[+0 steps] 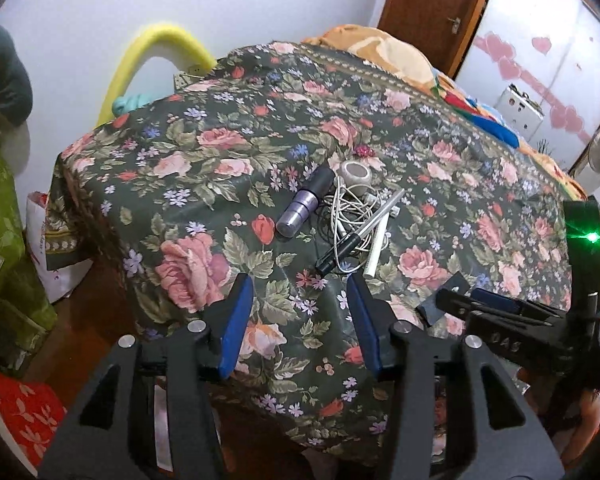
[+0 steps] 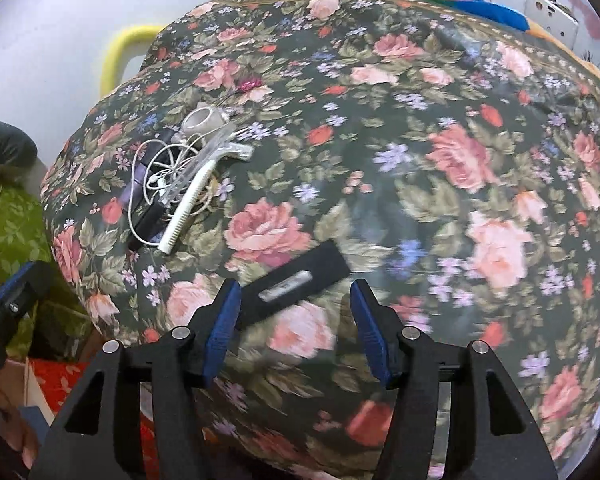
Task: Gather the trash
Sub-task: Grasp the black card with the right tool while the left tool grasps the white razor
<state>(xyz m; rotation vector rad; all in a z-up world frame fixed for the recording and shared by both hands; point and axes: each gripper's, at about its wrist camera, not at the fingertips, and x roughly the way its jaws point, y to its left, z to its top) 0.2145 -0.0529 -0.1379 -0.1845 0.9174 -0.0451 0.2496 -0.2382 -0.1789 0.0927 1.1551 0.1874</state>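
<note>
A surface draped in a dark green floral cloth [image 1: 228, 168] with pink roses is seen filling both views. In the left wrist view, a small heap of clutter is found just right of the frame's centre: a purple-grey ribbed cylinder with a dark cap [image 1: 304, 204], a tangle of white cable [image 1: 348, 208], a round grey-white roll [image 1: 355, 173], a black-and-silver pen [image 1: 356, 236] and a white comb-like stick [image 1: 379, 246], all touching or overlapping. The left gripper [image 1: 300, 284] is held at the lower centre, its blue-padded jaws parted with nothing between them but cloth, just below the heap.

In the right wrist view, the same heap is seen in the upper left. A flat black rectangular piece with a silvery strip [image 2: 300, 280] lies on the cloth, blurred, just above the right gripper [image 2: 294, 286] at the lower centre. Its jaws are likewise parted; the piece's lower left end lies beside the left pad, and contact cannot be told. The right gripper is also visible at the lower right edge of the left wrist view.
</note>
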